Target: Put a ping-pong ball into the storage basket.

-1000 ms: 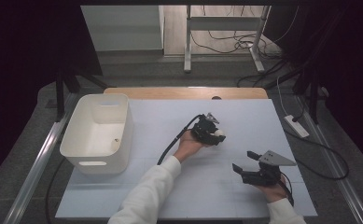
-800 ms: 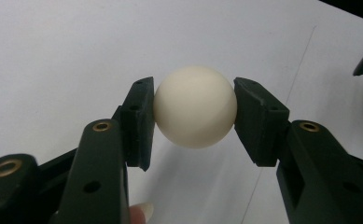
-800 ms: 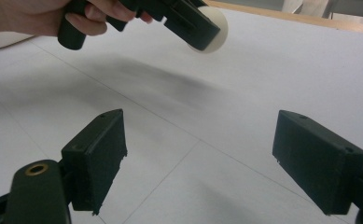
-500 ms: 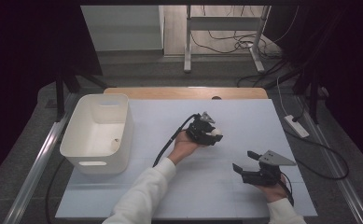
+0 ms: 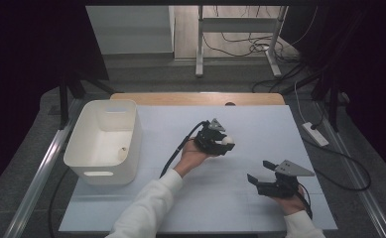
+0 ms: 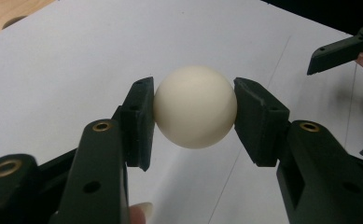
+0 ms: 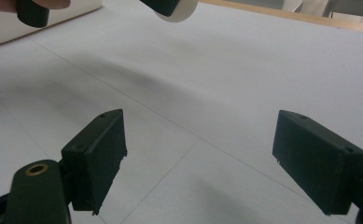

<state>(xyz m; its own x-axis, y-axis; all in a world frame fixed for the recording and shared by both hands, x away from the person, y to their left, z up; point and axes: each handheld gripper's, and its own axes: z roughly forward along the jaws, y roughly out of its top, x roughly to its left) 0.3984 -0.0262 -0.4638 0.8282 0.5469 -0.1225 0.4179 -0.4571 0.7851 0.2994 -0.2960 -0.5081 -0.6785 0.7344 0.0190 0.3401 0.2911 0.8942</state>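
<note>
Above table point(image 5: 240, 198), left gripper point(image 5: 222, 144) raised, ball point(image 6: 195, 113) clamped

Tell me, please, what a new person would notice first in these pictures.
First, the white ball, clamped between the jaws of the left gripper, held near the middle of the table. Next, the white bin at the table's left edge, and the right gripper, open near the front right.

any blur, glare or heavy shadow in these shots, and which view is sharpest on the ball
Left gripper view: sharpest, the ball crisp and evenly lit, no glare. Right gripper view: near jaws slightly soft, a faint shadow band across the table. High view: dim, dark surroundings, the bin readable, the ball small.
</note>
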